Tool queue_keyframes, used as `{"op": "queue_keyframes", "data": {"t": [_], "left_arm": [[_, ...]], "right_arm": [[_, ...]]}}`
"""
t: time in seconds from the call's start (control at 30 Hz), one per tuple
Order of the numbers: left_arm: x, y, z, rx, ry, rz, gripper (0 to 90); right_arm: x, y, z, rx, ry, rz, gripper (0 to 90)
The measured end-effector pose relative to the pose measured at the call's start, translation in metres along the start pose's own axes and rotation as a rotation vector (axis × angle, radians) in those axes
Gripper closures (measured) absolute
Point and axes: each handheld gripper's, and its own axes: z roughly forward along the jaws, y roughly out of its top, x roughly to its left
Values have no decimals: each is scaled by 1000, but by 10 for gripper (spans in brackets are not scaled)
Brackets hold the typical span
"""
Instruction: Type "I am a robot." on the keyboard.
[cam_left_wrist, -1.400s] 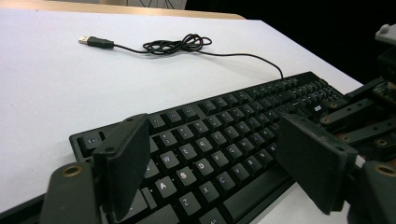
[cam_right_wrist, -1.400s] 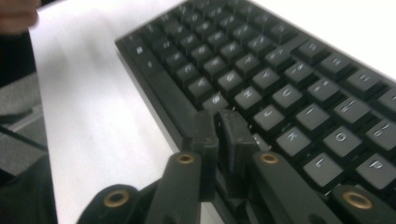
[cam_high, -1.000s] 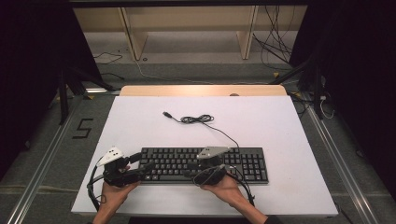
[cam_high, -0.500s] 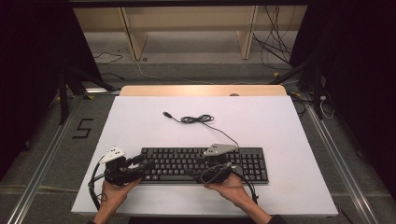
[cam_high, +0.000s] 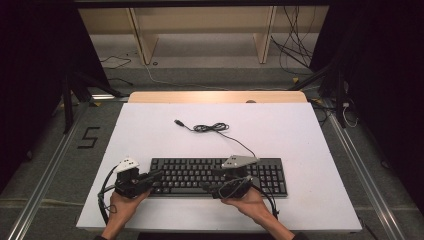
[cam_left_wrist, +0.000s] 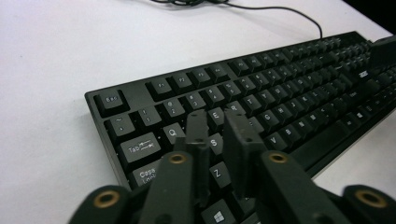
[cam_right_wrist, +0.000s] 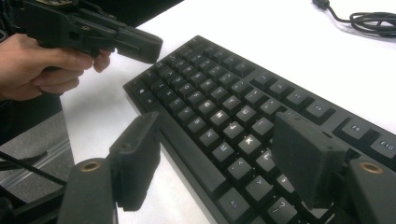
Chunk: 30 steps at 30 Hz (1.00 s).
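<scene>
Black keyboard (cam_high: 218, 176) flat on white table (cam_high: 300, 135), near front edge, long axis running left-right across table, number pad end toward right, Esc corner toward left, key rows facing person. Cable (cam_high: 216, 129) leaving back edge, coiled behind keyboard, plug pointing away to back left. Left gripper (cam_high: 156, 176) over left end, jaws just been closing, now nearly together above Q/A/S keys, nothing between them (cam_left_wrist: 215, 135). Right gripper (cam_high: 207, 186) at front edge mid-keyboard, jaws just been opening, now spread wide either side of J/K/M keys, grasping nothing (cam_right_wrist: 215, 154)
</scene>
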Motion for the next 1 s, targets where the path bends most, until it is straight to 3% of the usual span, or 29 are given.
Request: {"op": "queue_keyframes", "data": {"t": [0.17,1.0], "left_arm": [[1,0,3,23,11,-4,887],[3,-1,21,116,55,20,891]], "right_arm": [[0,-1,-2,-7,-1,1,323],[2,-4,-9,-12,3,4,315]]}}
